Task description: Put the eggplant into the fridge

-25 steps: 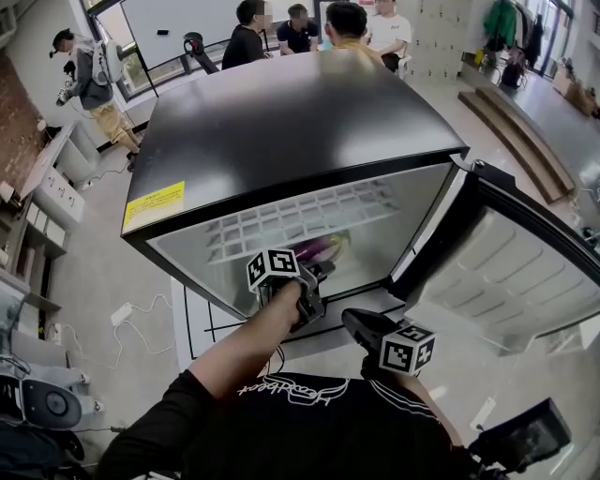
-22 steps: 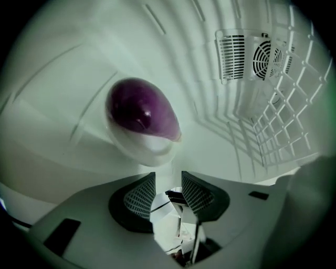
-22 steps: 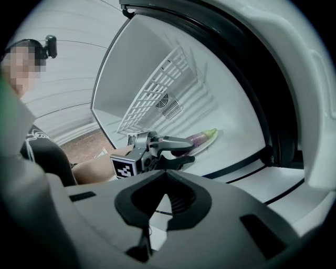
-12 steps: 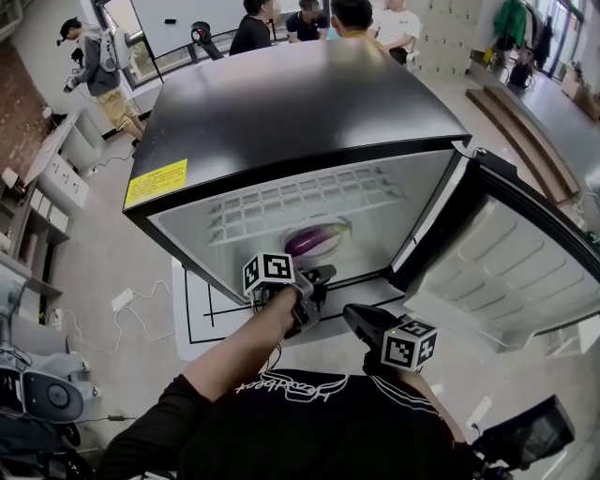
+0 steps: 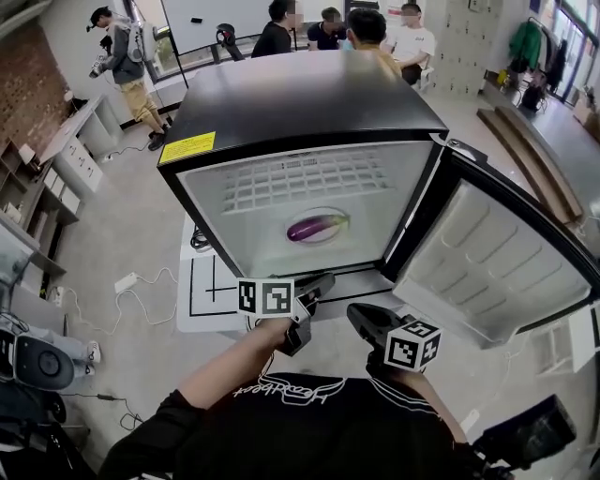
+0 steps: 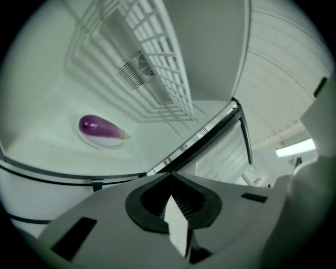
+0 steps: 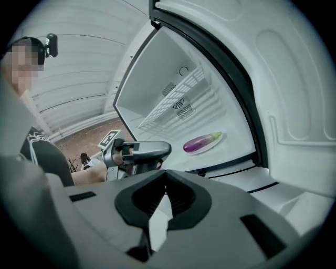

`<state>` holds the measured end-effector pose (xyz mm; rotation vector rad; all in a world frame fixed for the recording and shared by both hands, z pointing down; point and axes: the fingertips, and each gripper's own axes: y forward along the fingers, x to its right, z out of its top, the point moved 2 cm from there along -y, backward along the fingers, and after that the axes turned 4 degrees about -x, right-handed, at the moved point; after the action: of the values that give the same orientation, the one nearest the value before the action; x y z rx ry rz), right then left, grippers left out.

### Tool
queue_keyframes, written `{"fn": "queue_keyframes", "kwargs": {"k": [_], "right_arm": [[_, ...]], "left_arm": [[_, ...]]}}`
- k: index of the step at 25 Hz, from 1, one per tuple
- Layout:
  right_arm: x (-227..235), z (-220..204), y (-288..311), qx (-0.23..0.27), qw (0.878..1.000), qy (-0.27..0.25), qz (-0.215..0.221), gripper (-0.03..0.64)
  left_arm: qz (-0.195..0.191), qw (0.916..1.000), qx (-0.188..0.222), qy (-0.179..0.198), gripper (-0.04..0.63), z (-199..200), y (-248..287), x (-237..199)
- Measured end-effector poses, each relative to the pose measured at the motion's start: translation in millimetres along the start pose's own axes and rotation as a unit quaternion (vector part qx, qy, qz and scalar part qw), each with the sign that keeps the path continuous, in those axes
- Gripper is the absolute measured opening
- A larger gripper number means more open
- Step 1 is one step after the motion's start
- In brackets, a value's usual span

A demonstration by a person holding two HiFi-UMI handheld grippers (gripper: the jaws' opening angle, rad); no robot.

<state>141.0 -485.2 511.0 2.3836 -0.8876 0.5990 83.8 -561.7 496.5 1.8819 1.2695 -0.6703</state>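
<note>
The purple eggplant [image 5: 317, 227] lies on a white plate [image 5: 339, 232] on the floor of the open black fridge [image 5: 300, 94], under the wire shelf. My left gripper [image 5: 323, 279] hangs just outside the fridge's front edge, shut and empty, well short of the eggplant [image 6: 100, 127]. To its right, my right gripper [image 5: 356, 314] is also outside the fridge, shut with nothing in it. The right gripper view shows the eggplant [image 7: 202, 142] on its plate and the left gripper [image 7: 157, 149] in front of the opening.
The fridge door [image 5: 487, 253] stands swung open to the right, close to my right gripper. A white wire shelf [image 5: 309, 183] spans the upper fridge. The fridge stands on a white mat [image 5: 202, 291] with black lines. Cables [image 5: 141, 281] trail on the floor at left. Several people [image 5: 347, 23] stand behind.
My left gripper has drawn back out of the fridge opening toward me and risen a little. The eggplant stays on its plate inside. My right gripper shifted slightly.
</note>
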Motion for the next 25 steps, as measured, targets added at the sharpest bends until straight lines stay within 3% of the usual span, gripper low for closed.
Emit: {"fn": "queue_keyframes", "kwargs": {"k": [3, 7, 10, 19, 25], "right_arm": [[-12.3, -1.6, -21.2, 0.005, 1.0, -0.015, 0.006, 0.006], [-33.3, -6.2, -50.7, 0.014, 0.999, -0.033, 0.019, 0.006], [-48.1, -10.5, -74.0, 0.022, 0.998, -0.055, 0.026, 0.006], [-90.9, -43.9, -125.6, 0.035, 0.993, -0.095, 0.057, 0.006], [-113.5, -75.6, -166.0, 0.025, 0.99, -0.115, 0.074, 0.006]], "left_arm": [[-0.001, 0.9963, 0.01, 0.085, 0.009, -12.8, -14.5, 34.4], [-0.02, 0.9893, 0.02, 0.143, 0.009, -42.4, -32.5, 79.0], [-0.015, 0.983, 0.022, 0.182, 0.009, -67.3, -42.0, 108.3], [-0.007, 0.9755, 0.053, 0.214, 0.009, -141.1, -73.2, 160.7], [0.001, 0.978, 0.079, 0.193, 0.009, -189.8, -86.3, 189.6]]}}
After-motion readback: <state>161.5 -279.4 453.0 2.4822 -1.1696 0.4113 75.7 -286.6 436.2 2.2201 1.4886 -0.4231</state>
